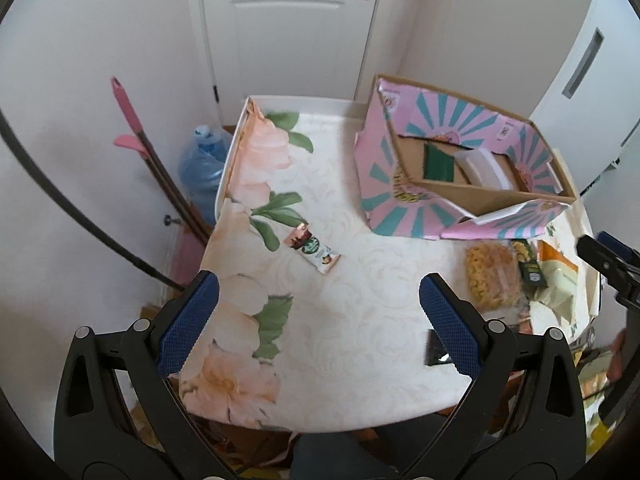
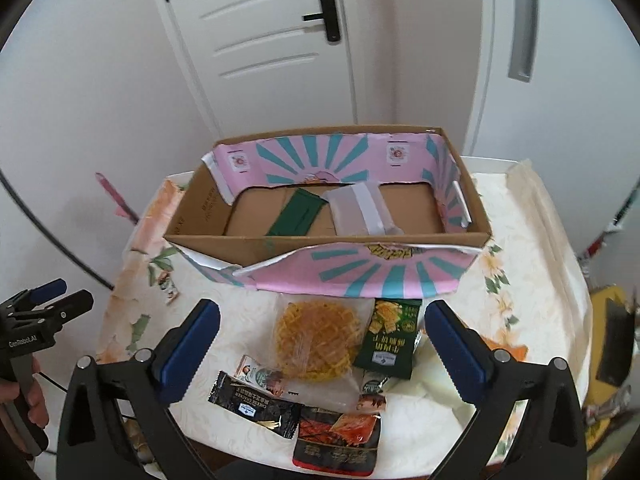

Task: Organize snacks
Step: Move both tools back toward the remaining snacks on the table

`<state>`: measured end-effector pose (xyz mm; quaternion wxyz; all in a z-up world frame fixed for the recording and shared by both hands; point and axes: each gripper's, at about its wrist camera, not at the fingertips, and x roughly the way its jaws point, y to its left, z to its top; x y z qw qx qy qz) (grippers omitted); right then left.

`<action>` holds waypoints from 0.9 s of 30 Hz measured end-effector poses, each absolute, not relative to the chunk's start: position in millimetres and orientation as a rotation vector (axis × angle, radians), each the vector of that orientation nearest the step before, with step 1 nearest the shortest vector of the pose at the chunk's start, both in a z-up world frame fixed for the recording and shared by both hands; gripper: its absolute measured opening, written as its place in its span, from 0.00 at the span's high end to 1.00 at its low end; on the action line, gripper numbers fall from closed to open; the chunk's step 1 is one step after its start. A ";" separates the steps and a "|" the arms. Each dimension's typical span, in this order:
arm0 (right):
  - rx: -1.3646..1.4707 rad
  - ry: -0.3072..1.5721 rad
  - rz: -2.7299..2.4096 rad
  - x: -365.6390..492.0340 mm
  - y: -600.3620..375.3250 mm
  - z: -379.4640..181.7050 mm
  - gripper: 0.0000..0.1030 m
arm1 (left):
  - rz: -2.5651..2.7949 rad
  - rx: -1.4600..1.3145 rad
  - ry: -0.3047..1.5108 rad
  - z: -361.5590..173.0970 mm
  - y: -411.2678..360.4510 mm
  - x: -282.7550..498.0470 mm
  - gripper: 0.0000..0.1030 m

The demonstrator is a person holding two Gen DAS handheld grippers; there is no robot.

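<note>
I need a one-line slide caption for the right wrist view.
Open right gripper above snack packets, including a noodle cake, before a pink cardboard box.

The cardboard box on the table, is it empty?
No, the cardboard box already holds a dark green packet and a clear packet on its floor.
</note>
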<state>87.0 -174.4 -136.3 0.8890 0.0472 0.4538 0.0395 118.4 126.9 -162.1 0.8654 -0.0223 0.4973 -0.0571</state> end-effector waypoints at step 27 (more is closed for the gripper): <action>0.089 0.988 -0.071 94.4 -214.4 -188.4 0.01 | 0.112 -0.218 1.212 -269.0 121.1 196.8 0.40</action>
